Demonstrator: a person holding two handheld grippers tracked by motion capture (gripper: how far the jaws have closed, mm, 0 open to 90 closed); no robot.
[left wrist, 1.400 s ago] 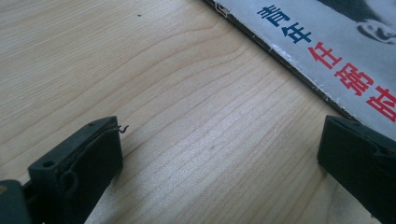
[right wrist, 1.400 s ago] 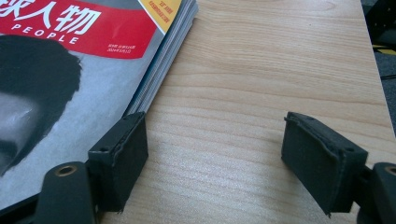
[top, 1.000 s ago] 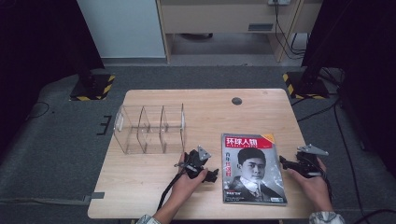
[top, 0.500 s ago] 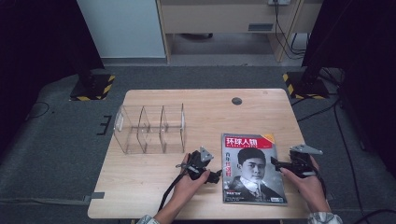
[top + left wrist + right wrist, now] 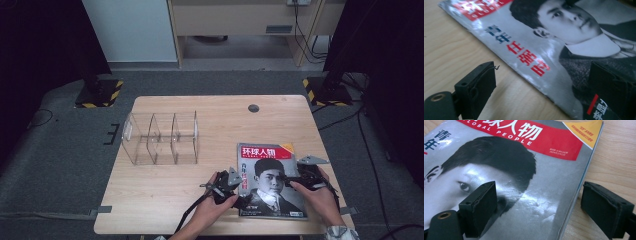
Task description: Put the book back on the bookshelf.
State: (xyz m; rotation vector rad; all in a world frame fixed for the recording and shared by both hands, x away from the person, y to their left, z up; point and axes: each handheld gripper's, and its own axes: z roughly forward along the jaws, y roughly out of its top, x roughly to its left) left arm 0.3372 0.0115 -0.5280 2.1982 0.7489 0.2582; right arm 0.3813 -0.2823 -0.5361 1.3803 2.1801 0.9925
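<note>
Our left claw [image 5: 239, 186] stands open at the magazine's left edge; its jaws have just been closing a little, and in the left gripper view one jaw hangs over bare wood while the other sits over the cover, the edge of the magazine [image 5: 554, 62] running between them with the pads not pressing on it. Our right claw [image 5: 290, 178] is open too, at the right edge: in the right gripper view one jaw is over the printed portrait and the other over the table [image 5: 619, 157], so the edge lies in the gap, again ungripped. We see the magazine [image 5: 271, 180] lying flat and face up on the near right part of the wooden table [image 5: 165, 190], its red title band at the far end and a yellow corner flash at the far right. Well to the left and a little farther off stands a clear acrylic organizer [image 5: 160, 138] with upright dividers. A small dark round cap [image 5: 253, 108] sits in the tabletop near the far edge.
</note>
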